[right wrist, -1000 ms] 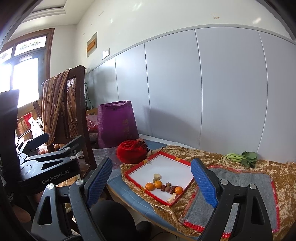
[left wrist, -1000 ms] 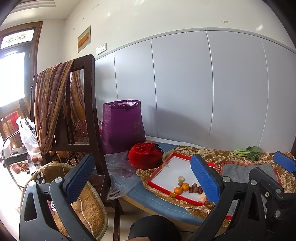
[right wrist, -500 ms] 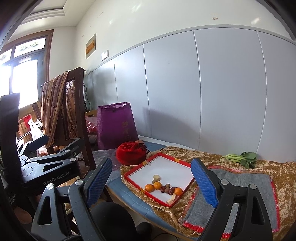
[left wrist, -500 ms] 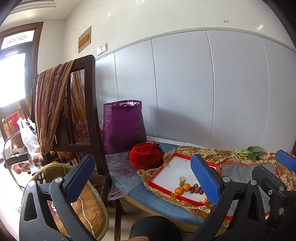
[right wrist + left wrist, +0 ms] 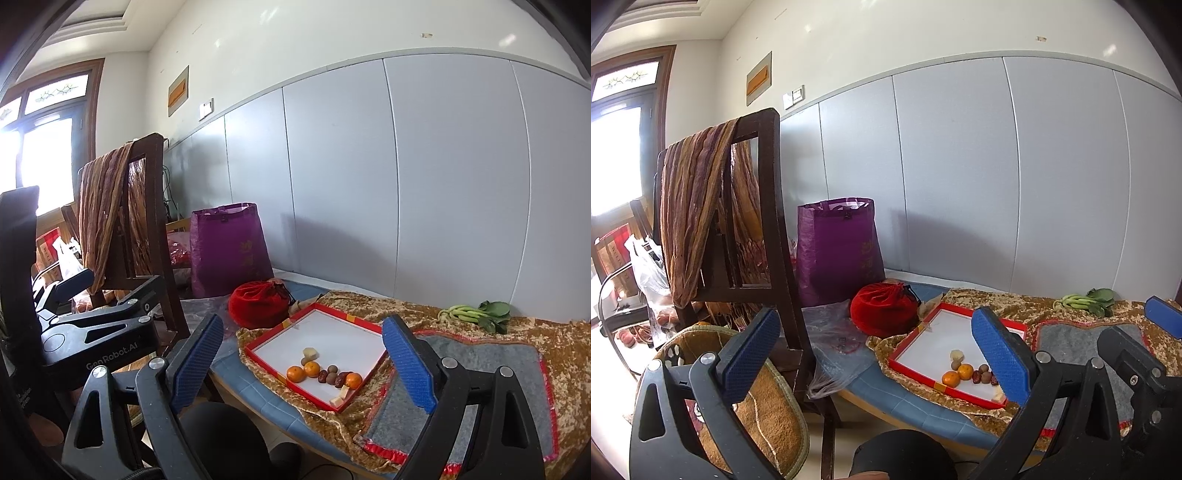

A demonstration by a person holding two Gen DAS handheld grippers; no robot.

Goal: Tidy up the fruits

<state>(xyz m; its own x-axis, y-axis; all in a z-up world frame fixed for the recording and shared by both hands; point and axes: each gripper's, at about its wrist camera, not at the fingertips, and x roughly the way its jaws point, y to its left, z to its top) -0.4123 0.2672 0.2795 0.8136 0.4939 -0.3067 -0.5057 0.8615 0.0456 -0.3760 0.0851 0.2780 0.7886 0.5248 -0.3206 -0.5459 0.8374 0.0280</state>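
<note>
The worktop point(image 5: 255, 391), low in the frame against grey wall panels point(image 5: 332, 184), carries a gold-brown cloth point(image 5: 554, 343), a grey mat point(image 5: 480, 373) and a red-rimmed tray point(image 5: 334, 317). The fruits point(image 5: 321, 373), oranges among small brown pieces and pale chunks, lie in the tray's near corner. A red pouch point(image 5: 258, 302) sits just beside the tray, a purple bag point(image 5: 231, 247) behind it, greens point(image 5: 476, 314) at far right. A dark chair point(image 5: 772, 229) with a striped scarf point(image 5: 690, 214) stands left. The left gripper point(image 5: 873, 352) and right gripper point(image 5: 303, 367) hold their fingers released, grasping nothing. Against the earlier frames, nothing has shifted.
</note>
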